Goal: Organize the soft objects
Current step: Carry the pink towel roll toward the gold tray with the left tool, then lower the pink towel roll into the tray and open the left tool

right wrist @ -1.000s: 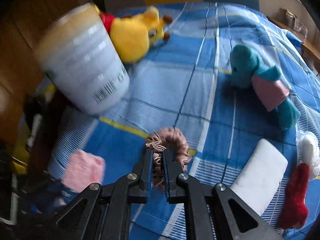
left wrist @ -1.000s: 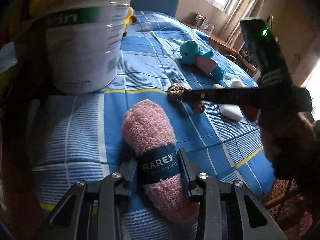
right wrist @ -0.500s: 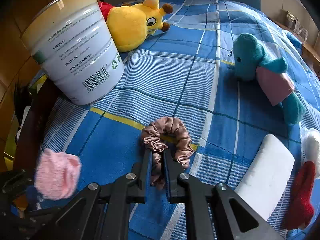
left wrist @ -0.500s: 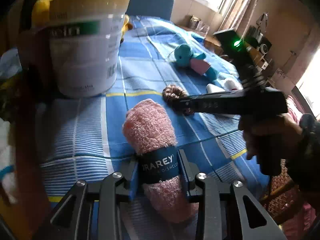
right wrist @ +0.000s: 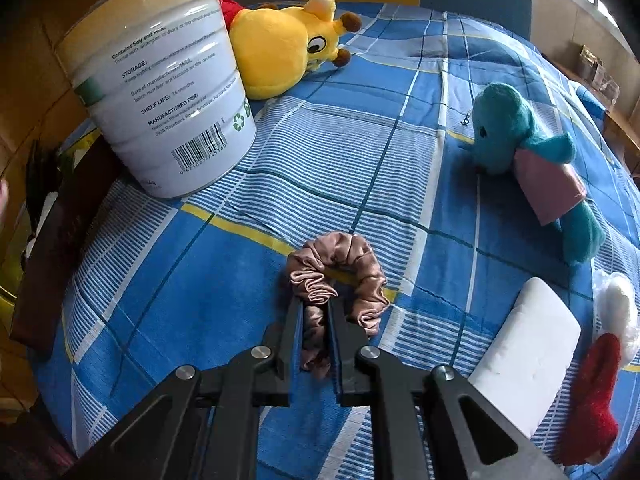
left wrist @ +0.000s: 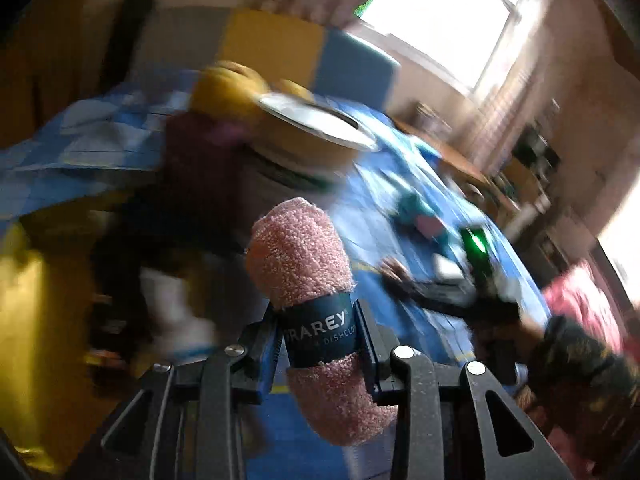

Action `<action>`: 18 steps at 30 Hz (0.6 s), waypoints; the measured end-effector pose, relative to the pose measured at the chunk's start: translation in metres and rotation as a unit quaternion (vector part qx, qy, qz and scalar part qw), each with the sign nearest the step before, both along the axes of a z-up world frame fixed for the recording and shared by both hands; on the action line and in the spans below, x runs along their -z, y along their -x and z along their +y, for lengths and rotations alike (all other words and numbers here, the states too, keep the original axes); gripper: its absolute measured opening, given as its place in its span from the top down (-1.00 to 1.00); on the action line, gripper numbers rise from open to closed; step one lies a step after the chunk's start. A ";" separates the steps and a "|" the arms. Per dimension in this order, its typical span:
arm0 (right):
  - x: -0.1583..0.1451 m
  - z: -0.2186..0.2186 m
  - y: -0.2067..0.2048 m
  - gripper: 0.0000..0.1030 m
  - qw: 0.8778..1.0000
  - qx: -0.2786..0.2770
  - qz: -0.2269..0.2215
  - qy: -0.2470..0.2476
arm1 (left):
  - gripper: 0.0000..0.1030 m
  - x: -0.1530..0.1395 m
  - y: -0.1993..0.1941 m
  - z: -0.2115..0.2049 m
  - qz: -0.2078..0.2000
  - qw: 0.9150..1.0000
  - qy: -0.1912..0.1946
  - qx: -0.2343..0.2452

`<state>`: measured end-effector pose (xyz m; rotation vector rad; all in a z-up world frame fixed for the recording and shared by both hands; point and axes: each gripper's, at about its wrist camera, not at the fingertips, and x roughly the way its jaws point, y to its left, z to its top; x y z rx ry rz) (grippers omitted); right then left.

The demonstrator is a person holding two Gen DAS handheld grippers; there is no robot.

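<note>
My left gripper is shut on a rolled pink dishcloth with a dark blue band and holds it in the air, near the open top of the big white can. That view is blurred by motion. My right gripper is shut on a brown satin scrunchie that lies on the blue checked cloth. The can stands at the far left in the right wrist view.
A yellow plush lies behind the can. A teal plush with a pink shirt lies at the right. A white block and a red and white soft item lie at the near right.
My left gripper has lifted the pink dishcloth off the cloth and swung it up toward the can. My right gripper stays shut on the scrunchie in about the same place.
</note>
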<state>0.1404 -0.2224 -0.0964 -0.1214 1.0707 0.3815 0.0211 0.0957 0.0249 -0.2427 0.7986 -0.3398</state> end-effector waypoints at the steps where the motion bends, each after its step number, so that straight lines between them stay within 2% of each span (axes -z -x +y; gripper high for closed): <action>1: 0.000 0.000 0.000 0.79 1.000 -0.001 0.000 0.000 | 0.32 -0.005 -0.002 0.020 0.000 1.000 0.001 -0.025; 3: 0.000 0.000 0.002 0.79 1.000 -0.002 -0.001 0.003 | 0.32 -0.012 -0.007 0.054 -0.002 0.997 -0.004 -0.071; 5: 0.001 0.002 0.000 0.79 1.000 -0.003 -0.002 0.007 | 0.32 -0.012 -0.017 0.084 0.001 0.994 -0.027 -0.110; 7: 0.001 0.002 -0.001 0.79 1.000 -0.003 -0.004 0.010 | 0.32 -0.003 -0.030 0.114 0.023 0.988 -0.058 -0.143; 13: 0.001 0.003 0.001 0.79 1.000 -0.003 -0.006 0.016 | 0.28 0.042 -0.078 0.151 0.074 0.977 -0.115 -0.166; 16: 0.001 0.003 0.001 0.79 1.000 0.000 -0.007 0.016 | 0.27 0.062 -0.095 0.158 0.099 0.973 -0.122 -0.168; 18: 0.001 0.004 0.002 0.79 1.000 0.002 -0.009 0.018 | 0.27 0.072 -0.103 0.159 0.099 0.975 -0.120 -0.159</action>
